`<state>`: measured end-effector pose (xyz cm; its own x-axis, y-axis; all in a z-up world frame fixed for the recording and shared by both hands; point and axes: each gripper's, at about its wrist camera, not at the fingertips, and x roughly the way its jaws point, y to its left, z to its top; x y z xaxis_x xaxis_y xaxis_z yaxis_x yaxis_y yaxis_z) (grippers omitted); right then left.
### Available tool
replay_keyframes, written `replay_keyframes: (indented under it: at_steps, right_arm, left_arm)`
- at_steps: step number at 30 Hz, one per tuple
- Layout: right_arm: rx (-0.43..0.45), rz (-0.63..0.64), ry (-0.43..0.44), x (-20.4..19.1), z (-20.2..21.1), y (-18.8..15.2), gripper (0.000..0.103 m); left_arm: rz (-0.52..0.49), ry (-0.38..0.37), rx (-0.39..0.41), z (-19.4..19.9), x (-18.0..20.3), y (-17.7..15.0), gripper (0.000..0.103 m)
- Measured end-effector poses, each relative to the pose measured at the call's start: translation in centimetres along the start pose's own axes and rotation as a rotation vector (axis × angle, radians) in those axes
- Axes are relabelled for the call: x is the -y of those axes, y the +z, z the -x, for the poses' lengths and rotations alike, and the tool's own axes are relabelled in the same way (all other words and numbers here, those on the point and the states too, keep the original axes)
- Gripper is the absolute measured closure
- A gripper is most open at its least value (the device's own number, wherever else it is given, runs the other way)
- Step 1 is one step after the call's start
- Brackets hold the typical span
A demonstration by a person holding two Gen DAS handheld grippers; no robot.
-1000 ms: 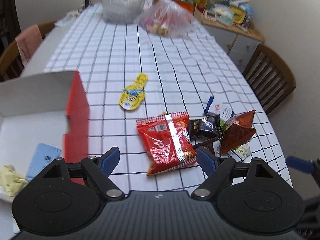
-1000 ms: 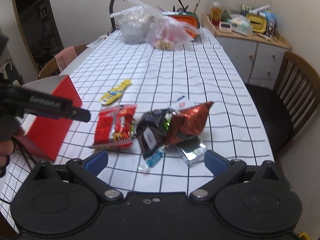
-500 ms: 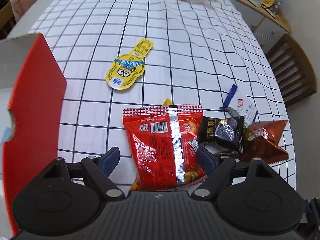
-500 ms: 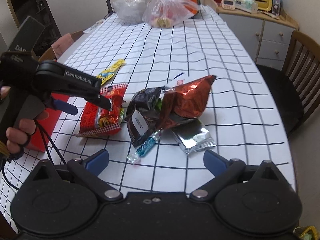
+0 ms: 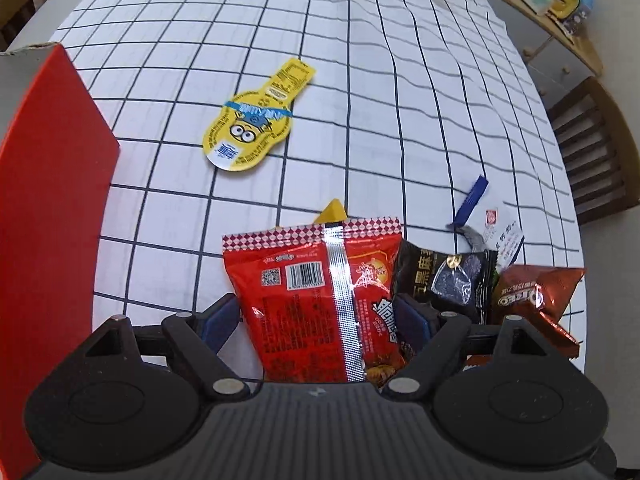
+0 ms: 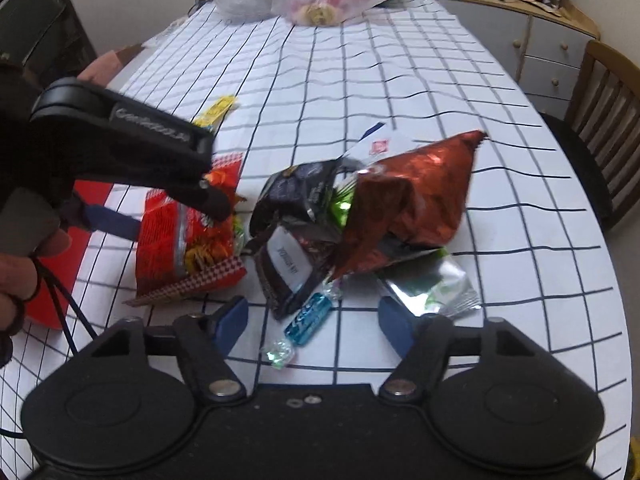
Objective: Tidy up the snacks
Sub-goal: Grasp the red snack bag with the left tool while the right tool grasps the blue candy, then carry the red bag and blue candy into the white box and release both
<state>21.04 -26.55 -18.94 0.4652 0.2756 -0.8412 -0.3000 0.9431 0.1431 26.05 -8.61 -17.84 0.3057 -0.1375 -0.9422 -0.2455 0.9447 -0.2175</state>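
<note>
Left gripper (image 5: 318,316), jaws apart, straddles the red snack bag (image 5: 316,300), its long axis running straight ahead, while right gripper (image 6: 312,320) closes empty over the blue candy (image 6: 306,318).

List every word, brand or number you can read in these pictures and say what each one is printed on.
"OREO": on the crinkled brown foil snack bag.
Upside-down blue banner text: on the flat yellow cartoon-character packet, too distorted to read.
Chinese characters and a barcode: on the red foil snack bag, digits too small.
Chinese characters: on the black snack packet.
White embossed brand: on the left gripper, blurred.
</note>
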Motion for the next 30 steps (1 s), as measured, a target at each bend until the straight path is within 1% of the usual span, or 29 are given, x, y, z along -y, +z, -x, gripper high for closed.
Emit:
replay_keyframes:
  at_steps: [2,4,6,9,10,13,15,20,23,26,27,28,30]
  right_arm:
    - [-0.009,0.002,-0.001,0.0,-0.3,0.2,0.043]
    - [-0.025,0.000,-0.003,0.1,-0.7,0.4,0.054]
    - [-0.046,0.000,0.002,0.2,-0.8,0.6,0.058]
    - [-0.069,0.005,0.010,0.4,-0.9,0.9,0.059]
    - [-0.080,0.002,0.017,0.5,-1.0,1.0,0.061]
    - [-0.109,0.003,0.028,0.4,-1.2,1.2,0.062]
    - [-0.129,0.001,0.032,0.3,-1.3,1.2,0.064]
    - [-0.165,0.012,0.023,0.0,-1.6,1.8,0.067]
    - [-0.182,0.027,0.006,-0.2,-1.8,2.0,0.071]
    - [-0.194,0.050,-0.019,-0.8,-2.0,2.1,0.078]
    - [-0.197,0.063,-0.027,-1.1,-2.0,2.2,0.085]
    - [-0.199,0.069,-0.033,-1.2,-2.1,2.1,0.087]
    - [-0.200,0.070,-0.039,-1.5,-2.2,2.1,0.089]
  left_arm:
    - [-0.007,0.005,-0.012,-0.4,0.1,-0.1,0.019]
    - [-0.002,0.005,-0.021,-0.6,0.0,0.0,0.019]
    - [-0.002,0.004,-0.024,-0.7,0.0,0.0,0.019]
    - [-0.012,0.003,-0.030,-0.8,0.1,0.1,0.019]
    - [-0.013,0.001,-0.031,-0.8,0.1,0.1,0.020]
    - [-0.003,-0.011,-0.034,-0.8,-0.1,0.0,0.027]
    - [-0.003,-0.010,-0.033,-0.6,-0.2,0.0,0.029]
    - [0.012,-0.012,-0.021,-0.3,-0.7,-0.3,0.030]
    - [0.039,-0.045,-0.015,0.2,-1.6,-0.6,0.030]
    - [0.050,-0.076,0.009,1.4,-2.2,-1.0,0.030]
    - [0.051,-0.081,0.020,1.9,-2.4,-1.1,0.030]
    - [0.052,-0.087,0.030,2.5,-2.6,-1.3,0.030]
    - [0.054,-0.101,0.045,3.5,-2.9,-1.6,0.030]
